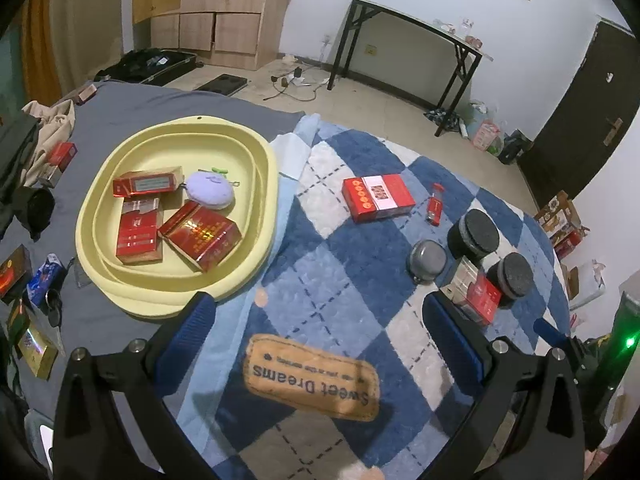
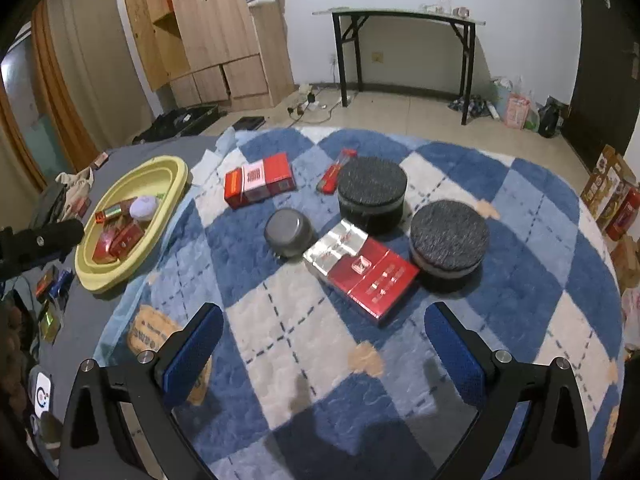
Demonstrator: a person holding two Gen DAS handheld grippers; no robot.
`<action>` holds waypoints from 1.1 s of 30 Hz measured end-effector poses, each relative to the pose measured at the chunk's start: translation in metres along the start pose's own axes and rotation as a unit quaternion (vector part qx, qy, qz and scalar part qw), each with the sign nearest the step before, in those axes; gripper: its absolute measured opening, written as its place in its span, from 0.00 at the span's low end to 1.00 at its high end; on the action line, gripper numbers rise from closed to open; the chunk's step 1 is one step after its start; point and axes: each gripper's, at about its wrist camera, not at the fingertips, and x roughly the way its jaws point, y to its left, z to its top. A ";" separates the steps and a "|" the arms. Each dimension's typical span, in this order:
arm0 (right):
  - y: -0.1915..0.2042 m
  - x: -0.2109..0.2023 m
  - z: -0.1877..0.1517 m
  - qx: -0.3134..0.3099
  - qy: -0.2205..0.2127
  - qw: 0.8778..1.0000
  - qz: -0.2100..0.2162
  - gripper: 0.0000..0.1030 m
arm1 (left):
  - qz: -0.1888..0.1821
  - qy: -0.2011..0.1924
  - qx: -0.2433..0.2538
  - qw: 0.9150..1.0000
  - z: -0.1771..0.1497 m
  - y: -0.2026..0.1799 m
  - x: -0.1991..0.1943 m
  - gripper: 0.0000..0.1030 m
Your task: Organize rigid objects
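Observation:
A yellow oval basin (image 1: pixel 262 152) (image 2: pixel 178 176) holds three red boxes (image 1: pixel 200 236) and a purple plush (image 1: pixel 211 191). On the blue checked blanket lie a red-and-pink box (image 1: pixel 378 197) (image 2: pixel 259 184), a red lighter (image 1: pixel 435 204) (image 2: pixel 335 171), a small grey tin (image 1: pixel 427 260) (image 2: pixel 289 232), two black round cases (image 1: pixel 474 234) (image 2: pixel 372 192) (image 2: pixel 449 240) and a red-and-silver box (image 2: pixel 362 270) (image 1: pixel 478 296). My left gripper (image 1: pixel 320 320) is open and empty above the blanket. My right gripper (image 2: pixel 326 328) is open and empty, just short of the red-and-silver box.
Small boxes and keys (image 1: pixel 36 284) lie on the grey sheet left of the basin. A wooden cabinet (image 2: pixel 216 32) and a black-legged table (image 2: pixel 404 20) stand by the far wall. Cartons (image 2: pixel 608 188) sit on the floor at right.

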 end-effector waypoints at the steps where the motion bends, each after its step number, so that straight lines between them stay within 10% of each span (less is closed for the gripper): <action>1: -0.001 0.002 0.001 -0.001 0.001 1.000 0.000 1.00 | 0.000 0.000 -0.003 1.000 0.001 0.001 0.000 1.00; 33: -0.005 0.020 0.001 -0.014 0.012 1.000 -0.001 1.00 | -0.002 0.007 -0.006 1.000 0.002 0.002 0.009 1.00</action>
